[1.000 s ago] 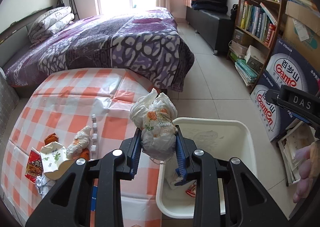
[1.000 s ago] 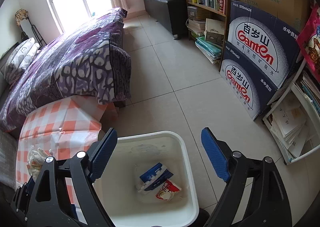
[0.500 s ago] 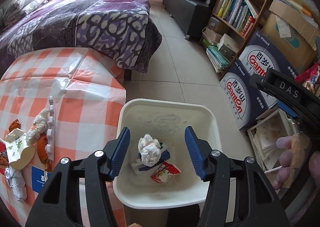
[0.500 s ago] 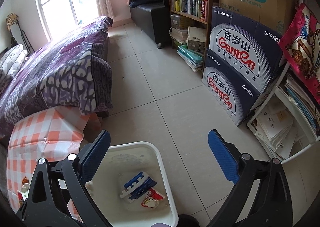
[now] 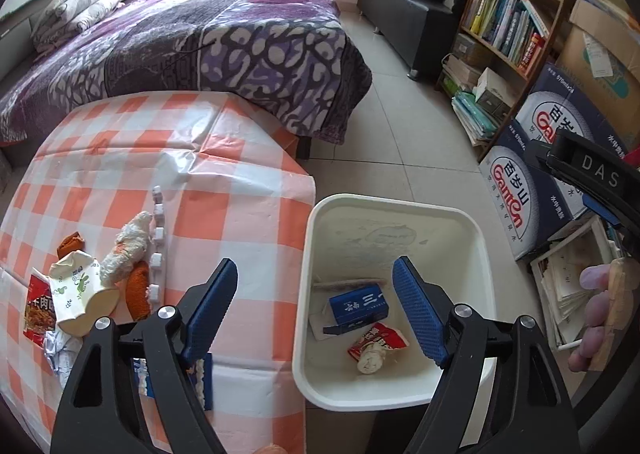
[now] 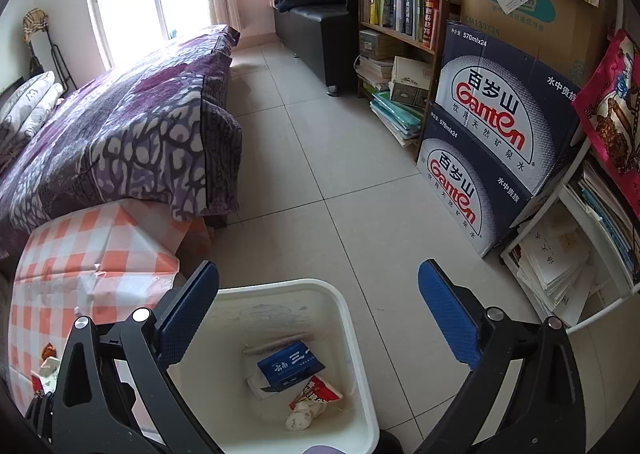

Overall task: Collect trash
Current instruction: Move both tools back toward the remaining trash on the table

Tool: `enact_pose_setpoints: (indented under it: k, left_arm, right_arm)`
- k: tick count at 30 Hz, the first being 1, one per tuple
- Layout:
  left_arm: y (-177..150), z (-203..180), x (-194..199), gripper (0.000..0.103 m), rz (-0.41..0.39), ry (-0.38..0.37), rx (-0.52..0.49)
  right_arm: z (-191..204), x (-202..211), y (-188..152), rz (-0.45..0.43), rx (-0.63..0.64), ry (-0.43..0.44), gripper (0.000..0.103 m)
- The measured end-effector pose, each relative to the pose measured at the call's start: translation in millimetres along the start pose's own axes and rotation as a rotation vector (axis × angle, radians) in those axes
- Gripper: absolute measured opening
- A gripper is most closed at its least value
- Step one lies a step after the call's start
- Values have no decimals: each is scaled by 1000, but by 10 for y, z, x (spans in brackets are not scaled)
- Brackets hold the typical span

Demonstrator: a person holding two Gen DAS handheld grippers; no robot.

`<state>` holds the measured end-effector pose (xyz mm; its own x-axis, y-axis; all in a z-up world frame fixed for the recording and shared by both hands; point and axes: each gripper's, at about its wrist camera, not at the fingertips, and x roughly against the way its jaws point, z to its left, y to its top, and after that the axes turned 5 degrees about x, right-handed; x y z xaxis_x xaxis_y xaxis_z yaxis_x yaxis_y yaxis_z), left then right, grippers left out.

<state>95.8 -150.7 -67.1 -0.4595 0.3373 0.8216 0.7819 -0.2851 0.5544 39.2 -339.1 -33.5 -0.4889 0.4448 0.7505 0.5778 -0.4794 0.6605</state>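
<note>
Both my grippers are spread wide, nothing between the pads. Left gripper straddles the near corner of the table and the bin's left rim; right gripper hangs over the bin's far right side and bare floor.

White bin stands on the floor, just beside the table edge. Inside: blue carton, red wrapper with a crumpled white wad lying on it. Something pale lies under the carton, can't make out what.

Trash on the checkered tablecloth, left side: paper cup on its side, white crumpled tissue, orange peel, red packet partly under the cup, foil scrap cut off by my left finger. A blue pack sits mostly hidden behind that finger. In the right wrist view this pile is nearly all blocked by the gripper body.

Room: open tile floor beyond the bin; water cartons and a shelf close on the right; bed butts the table's far edge.
</note>
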Motion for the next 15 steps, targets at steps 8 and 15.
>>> enact_pose_setpoints:
  k: [8,15]
  left_arm:
    - [1,494,-64,80,24,167,43]
    - [31,1025,-32,80,59,274,81]
  right_arm:
    - [446,-31,-43,24,67,45,96]
    - [884,-9,-95,33,136,90,96]
